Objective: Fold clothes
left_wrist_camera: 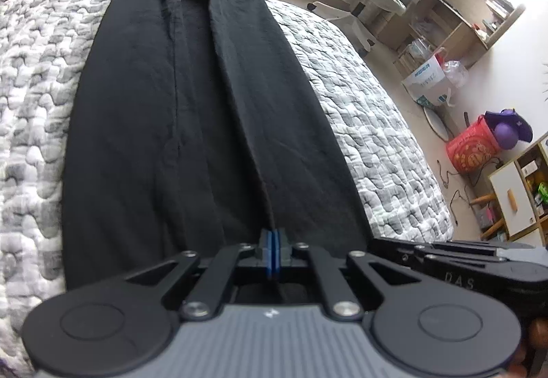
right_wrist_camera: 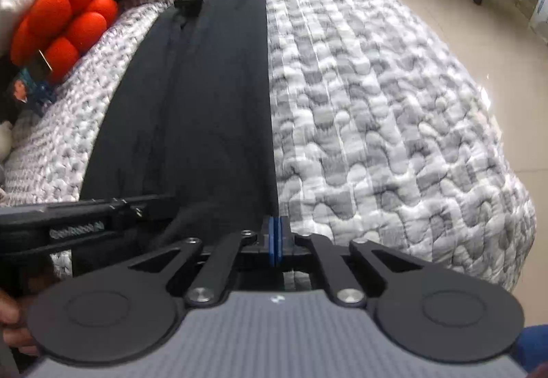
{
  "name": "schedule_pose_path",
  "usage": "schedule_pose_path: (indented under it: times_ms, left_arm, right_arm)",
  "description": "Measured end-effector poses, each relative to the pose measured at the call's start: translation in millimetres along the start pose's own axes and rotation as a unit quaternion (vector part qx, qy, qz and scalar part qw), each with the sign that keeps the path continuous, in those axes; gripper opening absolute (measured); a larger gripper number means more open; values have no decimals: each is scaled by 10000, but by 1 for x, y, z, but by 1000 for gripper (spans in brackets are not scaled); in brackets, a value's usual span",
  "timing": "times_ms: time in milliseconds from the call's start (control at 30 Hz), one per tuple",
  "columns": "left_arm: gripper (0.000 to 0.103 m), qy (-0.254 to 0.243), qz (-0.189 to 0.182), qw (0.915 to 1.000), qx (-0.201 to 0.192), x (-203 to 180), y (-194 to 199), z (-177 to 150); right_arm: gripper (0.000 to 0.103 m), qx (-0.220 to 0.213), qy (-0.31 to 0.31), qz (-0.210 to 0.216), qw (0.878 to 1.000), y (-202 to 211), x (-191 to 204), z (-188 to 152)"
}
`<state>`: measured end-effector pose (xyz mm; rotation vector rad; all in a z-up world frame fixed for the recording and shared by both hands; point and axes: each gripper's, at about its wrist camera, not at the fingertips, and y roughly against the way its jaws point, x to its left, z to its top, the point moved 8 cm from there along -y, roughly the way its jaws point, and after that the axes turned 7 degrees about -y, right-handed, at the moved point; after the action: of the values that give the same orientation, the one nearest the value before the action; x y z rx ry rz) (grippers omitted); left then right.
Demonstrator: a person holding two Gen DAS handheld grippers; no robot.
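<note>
While both long sides of the black garment [left_wrist_camera: 205,111] lie folded inward on the bed [left_wrist_camera: 359,111], left claw [left_wrist_camera: 273,234] and right claw [right_wrist_camera: 275,224] pinch its near hem; the crosswise folds remain.

Both tools angle steeply downward side by side, the left gripper [left_wrist_camera: 273,236] and right gripper [right_wrist_camera: 275,224] pinched closed.

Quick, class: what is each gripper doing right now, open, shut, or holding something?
Left gripper: shut at the near edge of the black garment; whether it pinches cloth cannot be told.
Right gripper: shut at the garment's right edge; grip likewise unclear.
</note>
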<state>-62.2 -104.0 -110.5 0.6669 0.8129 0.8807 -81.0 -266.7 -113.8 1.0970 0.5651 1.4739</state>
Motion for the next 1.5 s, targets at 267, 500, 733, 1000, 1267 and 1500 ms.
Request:
schedule_pose_path:
  times_ms: [267, 500, 733, 1000, 1267, 1500]
  left_arm:
    - [14, -230, 104, 9993, -259, 10, 30, 26]
    - [15, -323, 218, 9990, -237, 21, 15, 53]
    - [15, -699, 144, 9974, 76, 16, -11, 32]
    - [20, -772, -29, 9969, 126, 19, -5, 44]
    - [24, -788, 149, 9968, -62, 31, -12, 84]
    - [28, -550, 304, 9974, -353, 54, -26, 123]
  right_arm:
    - [15, -493, 76, 70, 9987, 16, 1, 38]
    - [15, -241, 756, 642, 9948, -17, 27, 95]
    - [0, 44, 1123, 521, 9923, -73, 34, 116]
    - [15, -408, 960, 492, 9933, -71, 28, 139]
    - [14, -556, 867, 362, 9940, -96, 31, 175]
    - [15, -724, 904, 173, 9931, -110, 33, 205]
